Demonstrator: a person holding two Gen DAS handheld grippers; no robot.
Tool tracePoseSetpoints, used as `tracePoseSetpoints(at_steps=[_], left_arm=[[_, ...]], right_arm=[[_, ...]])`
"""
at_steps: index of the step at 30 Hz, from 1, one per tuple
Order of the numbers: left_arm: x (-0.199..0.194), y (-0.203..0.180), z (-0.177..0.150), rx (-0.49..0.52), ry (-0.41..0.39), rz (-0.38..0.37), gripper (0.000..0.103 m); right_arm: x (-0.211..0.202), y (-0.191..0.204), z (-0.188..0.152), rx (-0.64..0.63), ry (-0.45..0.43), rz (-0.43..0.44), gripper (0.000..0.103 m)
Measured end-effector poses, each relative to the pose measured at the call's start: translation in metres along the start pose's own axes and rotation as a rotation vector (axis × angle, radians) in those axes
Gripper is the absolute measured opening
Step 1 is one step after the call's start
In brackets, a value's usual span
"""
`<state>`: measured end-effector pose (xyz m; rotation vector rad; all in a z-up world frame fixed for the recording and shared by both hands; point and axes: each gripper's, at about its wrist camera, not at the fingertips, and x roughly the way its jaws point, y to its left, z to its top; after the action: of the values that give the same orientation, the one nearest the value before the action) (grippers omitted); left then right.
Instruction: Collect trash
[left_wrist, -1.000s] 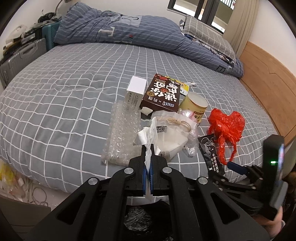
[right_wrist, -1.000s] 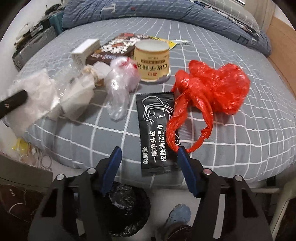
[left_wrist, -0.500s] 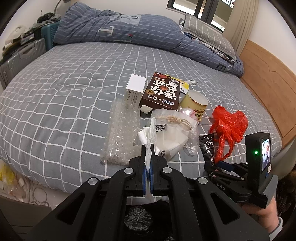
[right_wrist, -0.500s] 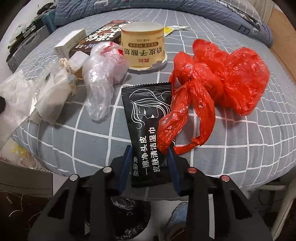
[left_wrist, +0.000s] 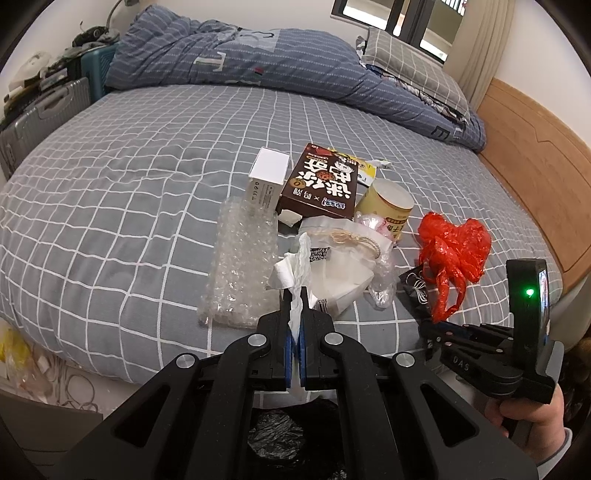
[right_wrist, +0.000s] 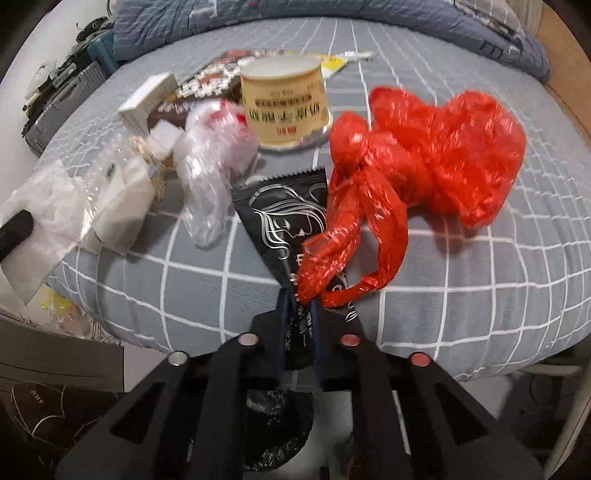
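Black sachet (right_wrist: 288, 221) on bed (right_wrist: 480, 295) edge, right gripper (right_wrist: 298, 314) just closed onto it, left gripper (left_wrist: 294, 295) clamped on white tissue (left_wrist: 293, 266)

A bed spread with a grey, white-checked sheet (left_wrist: 110, 206) fills a daylit bedroom, a rumpled blue striped duvet (left_wrist: 258, 70) along its far side, a wooden headboard (left_wrist: 532, 155) right, grey hard-shell suitcases (left_wrist: 40, 114) left, a dark-framed window (left_wrist: 413, 18) behind.

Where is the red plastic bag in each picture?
Left wrist view: the red plastic bag lies right of centre on the bed.
Right wrist view: the bag fills the upper right, one handle trailing towards the fingers.
Shared landmark: the yellow tub, just to the bag's left.
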<state>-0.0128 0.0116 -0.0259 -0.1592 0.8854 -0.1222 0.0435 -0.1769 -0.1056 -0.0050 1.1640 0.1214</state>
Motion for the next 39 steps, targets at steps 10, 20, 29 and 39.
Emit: tracePoseSetpoints(at_steps=[10, 20, 29, 39], left_arm=[[0.0, -0.001, 0.001, 0.001, -0.001, 0.0, 0.002], [0.0, -0.003, 0.0, 0.004, 0.001, -0.003, 0.002], [0.001, -0.004, 0.0, 0.003, 0.002, -0.002, 0.002], [0.001, -0.004, 0.0, 0.003, 0.001, -0.002, 0.002]], right_arm=[[-0.023, 0.006, -0.008, -0.032, -0.056, -0.101, 0.036], [-0.019, 0.002, -0.018, -0.013, -0.01, -0.141, 0.048], [-0.032, 0.022, -0.021, -0.047, -0.02, -0.059, 0.048], [-0.005, 0.024, -0.006, -0.079, -0.033, -0.057, 0.048]])
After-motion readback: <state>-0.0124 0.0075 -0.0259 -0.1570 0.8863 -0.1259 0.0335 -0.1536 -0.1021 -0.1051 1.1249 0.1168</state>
